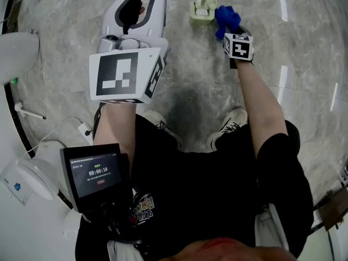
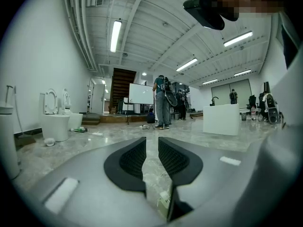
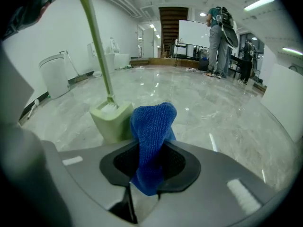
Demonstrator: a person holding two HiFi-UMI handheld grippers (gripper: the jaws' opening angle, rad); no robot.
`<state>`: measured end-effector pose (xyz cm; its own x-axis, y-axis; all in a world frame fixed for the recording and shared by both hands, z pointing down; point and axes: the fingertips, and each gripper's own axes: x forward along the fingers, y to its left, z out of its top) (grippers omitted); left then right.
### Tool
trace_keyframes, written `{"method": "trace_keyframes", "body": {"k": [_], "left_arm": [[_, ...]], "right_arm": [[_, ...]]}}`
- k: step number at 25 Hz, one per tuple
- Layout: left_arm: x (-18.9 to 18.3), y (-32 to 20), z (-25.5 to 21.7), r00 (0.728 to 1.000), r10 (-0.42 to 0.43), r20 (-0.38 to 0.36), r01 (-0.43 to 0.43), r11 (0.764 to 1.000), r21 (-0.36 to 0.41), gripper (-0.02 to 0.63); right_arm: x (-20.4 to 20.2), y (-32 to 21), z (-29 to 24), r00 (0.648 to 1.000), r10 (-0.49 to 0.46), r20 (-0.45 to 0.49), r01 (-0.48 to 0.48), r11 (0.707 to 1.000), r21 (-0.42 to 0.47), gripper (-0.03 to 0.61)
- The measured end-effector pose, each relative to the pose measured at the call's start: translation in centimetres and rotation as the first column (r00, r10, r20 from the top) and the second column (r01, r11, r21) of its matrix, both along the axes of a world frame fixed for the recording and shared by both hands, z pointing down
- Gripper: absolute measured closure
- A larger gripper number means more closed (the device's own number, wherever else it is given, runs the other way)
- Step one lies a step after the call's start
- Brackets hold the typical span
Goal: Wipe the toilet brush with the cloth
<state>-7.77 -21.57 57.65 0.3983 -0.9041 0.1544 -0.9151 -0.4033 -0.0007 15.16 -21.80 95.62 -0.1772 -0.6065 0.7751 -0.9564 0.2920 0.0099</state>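
A pale green toilet brush holder (image 1: 202,11) stands on the marble floor, with the brush head down inside it (image 3: 111,119) and its thin green handle (image 3: 97,41) rising up to the left. The blue cloth (image 1: 227,19) is pinched between the pads of my right gripper (image 3: 150,162), just right of the holder; its upper end sticks out above the jaws (image 3: 151,122). In the head view the right gripper (image 1: 228,29) is mostly hidden by the cloth and its marker cube. My left gripper (image 1: 145,4) is held higher at the left, empty, its pads (image 2: 135,160) a narrow gap apart.
A white toilet (image 1: 16,48) and a white cable (image 1: 54,129) lie at the left. A small screen (image 1: 95,175) hangs at the person's waist, and their shoes (image 1: 231,124) stand behind the holder. Far off are standing people (image 2: 161,103) and a white block (image 2: 222,119).
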Motion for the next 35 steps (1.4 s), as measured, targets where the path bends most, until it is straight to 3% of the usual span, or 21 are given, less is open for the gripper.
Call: {"method": "trace_keyframes", "body": {"k": [7,13,20,24,27,32,35], "left_arm": [[-0.4,-0.3,0.0,1.000,-0.004,-0.015,0.004,1.000,0.013,0.531],[-0.6,-0.4,0.4,1.000,-0.007,-0.005,0.007,1.000,0.007,0.531],[-1.0,-0.5,0.3,1.000,-0.013,-0.007,0.013,1.000,0.009,0.531],[-1.0,-0.5,-0.1,1.000,-0.014,-0.019,0.014,1.000,0.018,0.531],[-0.9,-0.5,-0.3,1.000,-0.010,-0.025,0.011,1.000,0.023,0.531],[-0.9,-0.6,0.0,1.000,-0.012,-0.021,0.013,1.000,0.017,0.531],[-1.3,-0.5,-0.2,0.999,-0.031,-0.031,0.032,0.999,0.025,0.531]], "right_arm": [[-0.5,-3.9,-4.5,0.980,0.133,0.150,-0.148,0.984,0.096,0.477],[-2.9,-4.3,-4.4,0.977,0.068,0.204,-0.083,0.994,0.067,0.477],[-3.9,-2.1,-1.4,0.984,0.018,0.177,-0.013,1.000,-0.026,0.477],[-1.5,-3.0,-3.6,0.988,0.133,0.080,-0.141,0.984,0.105,0.477],[-1.3,-4.2,-6.5,0.976,0.198,0.091,-0.213,0.954,0.211,0.479],[-3.3,-5.8,-9.6,0.972,0.161,0.170,-0.204,0.941,0.270,0.479],[-3.0,-5.9,-9.8,0.990,0.093,0.108,-0.119,0.954,0.275,0.479]]}}
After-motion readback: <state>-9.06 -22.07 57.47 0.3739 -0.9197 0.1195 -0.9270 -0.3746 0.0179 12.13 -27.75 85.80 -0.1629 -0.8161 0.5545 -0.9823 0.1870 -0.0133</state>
